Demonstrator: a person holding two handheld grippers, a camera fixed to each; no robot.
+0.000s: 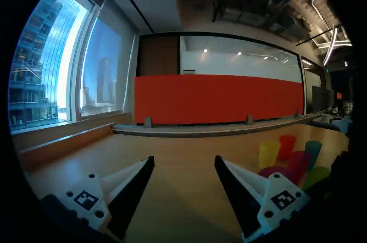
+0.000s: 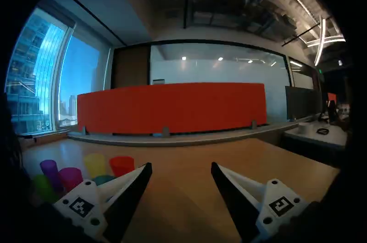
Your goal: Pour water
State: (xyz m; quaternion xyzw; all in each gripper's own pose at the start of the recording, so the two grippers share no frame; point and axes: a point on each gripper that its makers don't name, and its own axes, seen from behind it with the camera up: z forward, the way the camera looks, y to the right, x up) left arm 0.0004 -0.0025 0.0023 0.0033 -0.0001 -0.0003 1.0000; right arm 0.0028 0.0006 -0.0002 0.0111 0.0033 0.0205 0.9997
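- A cluster of coloured cups (image 1: 293, 160) is seen standing upright on the wooden table (image 1: 183, 188), on the near side of the red partition (image 1: 215, 98) and well apart from it.
- In the left gripper view, a yellow cup (image 1: 268, 152), a red cup (image 1: 287, 146) and a teal cup (image 1: 313, 150) are placed in the row nearer the partition. A magenta cup (image 1: 299, 164) and a green cup (image 1: 316, 176) are set farther from it.
- A purple cup (image 2: 49, 172) is made out in the right gripper view.
- Whether anything is held in the cups cannot be told.
- The left gripper (image 1: 184, 157) is held wide open over bare table, pointed toward the partition; nothing is gripped.
- The right gripper (image 2: 181, 164) is likewise spread wide and empty, also aimed at the partition.
- Tall windows (image 1: 50, 73) are seen past one end of the partition.
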